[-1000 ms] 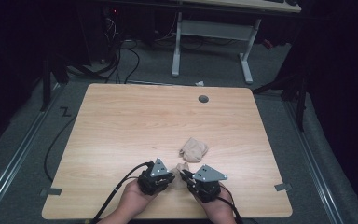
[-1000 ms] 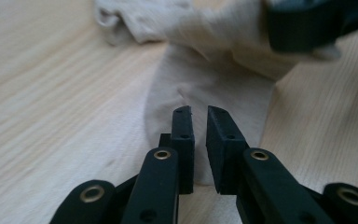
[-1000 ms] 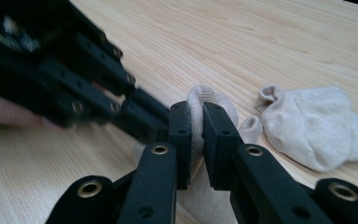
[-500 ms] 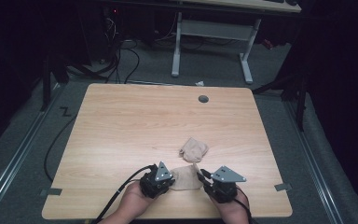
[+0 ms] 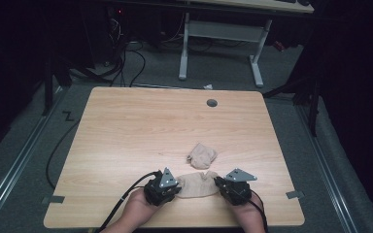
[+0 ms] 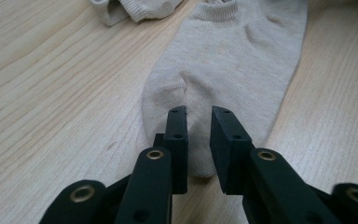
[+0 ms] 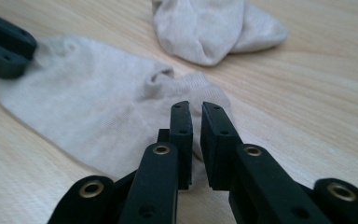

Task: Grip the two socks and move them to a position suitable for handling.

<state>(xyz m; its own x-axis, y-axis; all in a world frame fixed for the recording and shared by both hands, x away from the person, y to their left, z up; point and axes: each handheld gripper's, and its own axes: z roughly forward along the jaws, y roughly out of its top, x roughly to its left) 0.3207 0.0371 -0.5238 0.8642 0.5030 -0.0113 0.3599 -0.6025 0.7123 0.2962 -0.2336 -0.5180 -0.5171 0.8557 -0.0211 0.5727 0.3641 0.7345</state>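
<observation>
A beige ankle sock [image 5: 197, 185] lies stretched flat near the table's front edge, between my two grippers. My left gripper [image 5: 177, 187] is shut on its toe end [image 6: 200, 158], with the fabric puckered between the jaws [image 6: 199, 114]. At the other end, my right gripper [image 5: 217, 183] is shut on the cuff [image 7: 186, 88], its jaws almost together [image 7: 196, 108]. The left gripper's jaws [image 7: 4, 46] appear at the far end of the sock [image 7: 88, 112] in the right gripper view. A second beige sock [image 5: 201, 155] lies crumpled just beyond the flat one [image 6: 135, 7] [image 7: 209, 28].
The wooden table [image 5: 150, 126] has a round cable hole [image 5: 211, 103] near its far edge. Grey tape marks sit at the front left [image 5: 53, 199] and front right [image 5: 294, 195]. A white desk frame [image 5: 221, 31] and cables [image 5: 126, 58] are on the floor behind.
The grippers were close together a second ago. They have moved apart, the right one more, and the sock has been drawn out flat between them.
</observation>
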